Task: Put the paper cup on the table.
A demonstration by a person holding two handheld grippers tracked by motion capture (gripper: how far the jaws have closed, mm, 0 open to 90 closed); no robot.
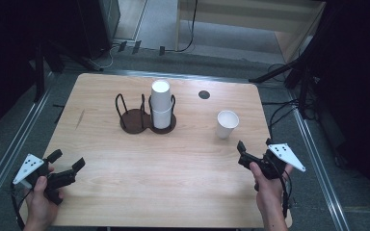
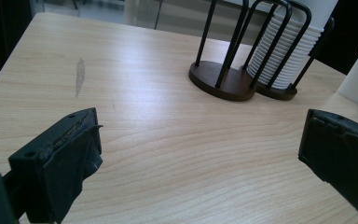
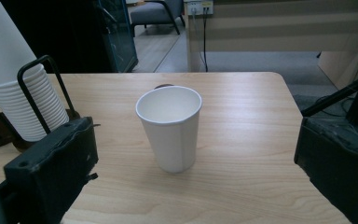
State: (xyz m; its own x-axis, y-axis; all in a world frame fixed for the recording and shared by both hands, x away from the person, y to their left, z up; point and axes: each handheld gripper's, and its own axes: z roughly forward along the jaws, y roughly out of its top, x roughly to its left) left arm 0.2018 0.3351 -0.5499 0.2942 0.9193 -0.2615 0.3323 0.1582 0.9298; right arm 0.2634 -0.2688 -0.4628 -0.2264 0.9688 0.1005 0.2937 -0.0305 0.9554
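Observation:
A single white paper cup (image 1: 227, 123) (image 3: 170, 128) stands upright on the wooden table (image 1: 173, 163), right of centre. A stack of white paper cups (image 1: 161, 103) (image 2: 294, 49) (image 3: 9, 79) sits in the right ring of a dark two-ring wire holder (image 1: 137, 118) (image 2: 228, 70); its left ring is empty. My right gripper (image 1: 255, 149) (image 3: 196, 163) is open, just in front of the single cup, which is framed between its jaws but apart from them. My left gripper (image 1: 67, 161) (image 2: 200, 154) is open near the table's front left corner, holding nothing.
A small dark round hole (image 1: 204, 95) lies in the tabletop behind the single cup. A grey smear (image 2: 79, 74) marks the wood at the left. Metal rails (image 1: 318, 159) run along both table sides, and cables (image 1: 188, 43) lie on the floor beyond.

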